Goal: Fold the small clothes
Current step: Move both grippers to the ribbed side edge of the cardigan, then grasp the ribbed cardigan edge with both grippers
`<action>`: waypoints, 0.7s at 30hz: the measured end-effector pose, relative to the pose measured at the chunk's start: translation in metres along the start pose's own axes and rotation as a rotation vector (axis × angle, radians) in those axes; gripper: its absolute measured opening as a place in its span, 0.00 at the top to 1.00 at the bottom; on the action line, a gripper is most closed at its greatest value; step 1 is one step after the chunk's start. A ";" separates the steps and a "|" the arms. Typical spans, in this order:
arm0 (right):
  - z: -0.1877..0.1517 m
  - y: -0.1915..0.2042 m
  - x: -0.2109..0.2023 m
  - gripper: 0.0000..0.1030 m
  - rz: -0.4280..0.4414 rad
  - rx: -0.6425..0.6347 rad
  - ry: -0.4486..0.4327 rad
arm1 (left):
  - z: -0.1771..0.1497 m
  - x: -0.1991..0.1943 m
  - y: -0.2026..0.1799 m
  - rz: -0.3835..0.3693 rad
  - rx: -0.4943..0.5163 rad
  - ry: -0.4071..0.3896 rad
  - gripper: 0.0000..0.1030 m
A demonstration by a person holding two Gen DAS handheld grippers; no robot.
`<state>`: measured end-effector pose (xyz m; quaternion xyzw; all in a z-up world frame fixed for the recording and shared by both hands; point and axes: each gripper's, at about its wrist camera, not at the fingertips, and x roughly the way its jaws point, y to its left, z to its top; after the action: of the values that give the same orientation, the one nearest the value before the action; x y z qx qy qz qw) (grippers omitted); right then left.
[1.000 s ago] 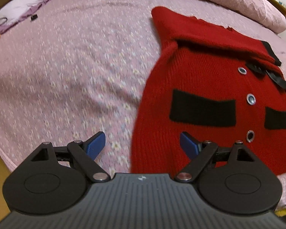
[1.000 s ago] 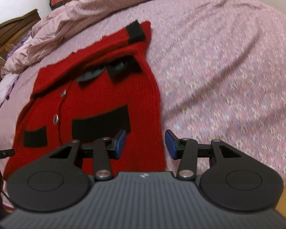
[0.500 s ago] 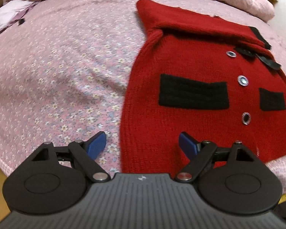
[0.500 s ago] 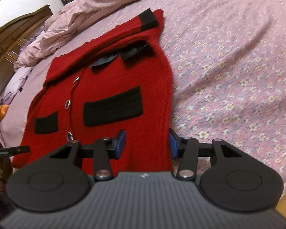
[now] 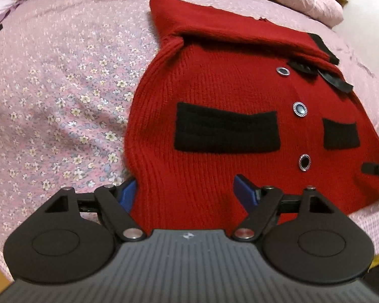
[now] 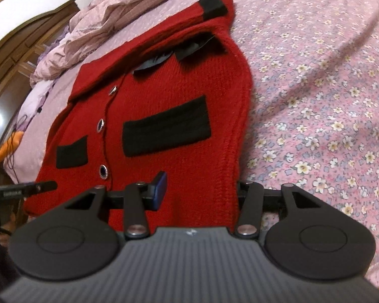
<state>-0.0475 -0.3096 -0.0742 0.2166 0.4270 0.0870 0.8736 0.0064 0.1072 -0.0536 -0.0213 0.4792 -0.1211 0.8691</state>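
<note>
A red knitted cardigan (image 5: 227, 96) with black pocket patches and silver buttons lies flat on the flowered pink bedspread (image 5: 63, 96), sleeves folded across its top. My left gripper (image 5: 187, 189) is at its near left hem corner. The jaws are closing with the knit between them, but the pads do not press it. Its left pad (image 5: 128, 192) is half hidden by the cloth edge. My right gripper (image 6: 200, 185) straddles the near right hem corner of the cardigan (image 6: 179, 96). It is open, with one pad (image 6: 160, 185) on the knit and the other hidden behind the edge.
A crumpled pink quilt (image 6: 118, 7) is heaped along the far side of the bed. Dark wooden furniture (image 6: 25, 50) and an orange object (image 6: 5, 151) sit beyond the bed's left side. The bed's near edge runs just below both grippers.
Both grippers have come down and forward onto the cardigan's near hem, which now lies between each pair of fingers. The left jaws have narrowed a little.
</note>
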 end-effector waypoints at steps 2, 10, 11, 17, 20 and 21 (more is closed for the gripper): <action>0.000 0.002 0.001 0.52 -0.005 -0.017 0.004 | 0.002 0.004 -0.005 0.021 0.022 0.014 0.21; -0.004 0.003 0.002 0.53 0.007 -0.069 -0.003 | -0.014 0.003 -0.034 -0.016 0.100 0.082 0.21; -0.005 0.003 0.002 0.53 0.010 -0.075 -0.003 | -0.015 0.004 -0.035 -0.008 0.104 0.079 0.21; -0.005 0.004 0.002 0.52 0.013 -0.087 -0.001 | -0.012 0.009 -0.028 0.016 0.016 0.052 0.37; -0.005 0.004 0.002 0.53 0.013 -0.092 -0.004 | -0.012 0.009 -0.027 0.026 0.029 0.049 0.40; -0.006 0.004 0.002 0.53 0.012 -0.091 -0.008 | -0.011 0.010 -0.027 0.027 0.030 0.047 0.43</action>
<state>-0.0506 -0.3035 -0.0772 0.1793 0.4180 0.1106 0.8837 -0.0033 0.0797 -0.0636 0.0012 0.4977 -0.1171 0.8594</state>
